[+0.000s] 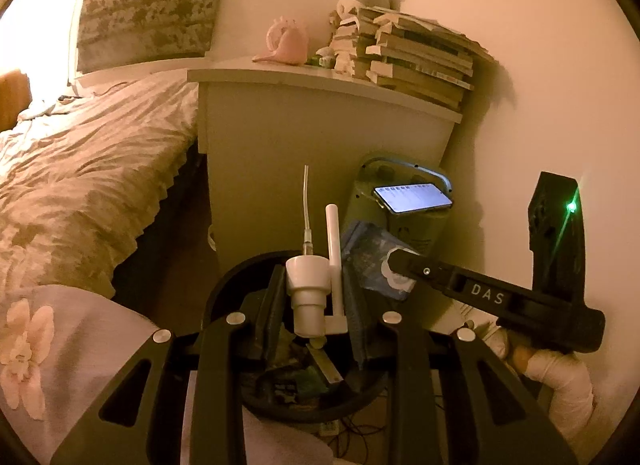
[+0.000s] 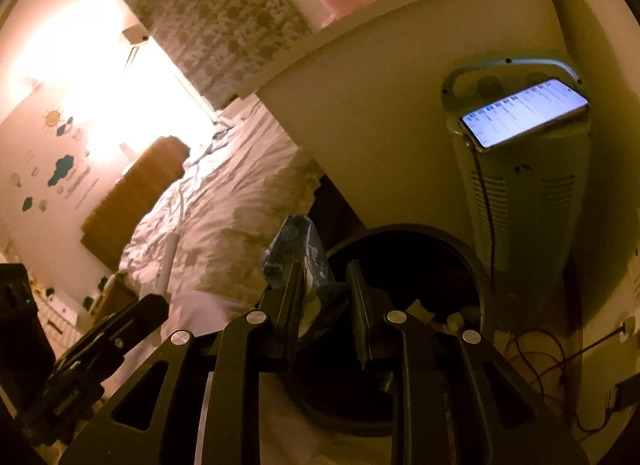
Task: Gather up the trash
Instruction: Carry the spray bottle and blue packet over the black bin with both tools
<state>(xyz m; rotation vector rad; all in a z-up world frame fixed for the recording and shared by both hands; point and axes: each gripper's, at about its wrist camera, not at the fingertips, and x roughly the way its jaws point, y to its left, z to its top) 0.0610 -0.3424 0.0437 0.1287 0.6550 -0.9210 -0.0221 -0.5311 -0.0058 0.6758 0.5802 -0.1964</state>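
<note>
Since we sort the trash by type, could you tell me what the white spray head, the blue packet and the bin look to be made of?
The white spray head looks like glossy moulded plastic: smooth, evenly white, with a thin clear tube on top. The blue packet seems a thin printed plastic or foil wrapper: it creases and crumples in the grip. The bin looks like dark matt plastic, though the dim light leaves that open.

A home bedroom: a rumpled bed (image 1: pixel 80 153), a nightstand (image 1: pixel 320 137) stacked with books (image 1: pixel 420 57), wall stickers (image 2: pixel 60 173).

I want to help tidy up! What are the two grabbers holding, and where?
Left gripper pinches a white pump-spray top by its collar; right gripper grips a crumpled blue wrapper at its lower end.
</note>
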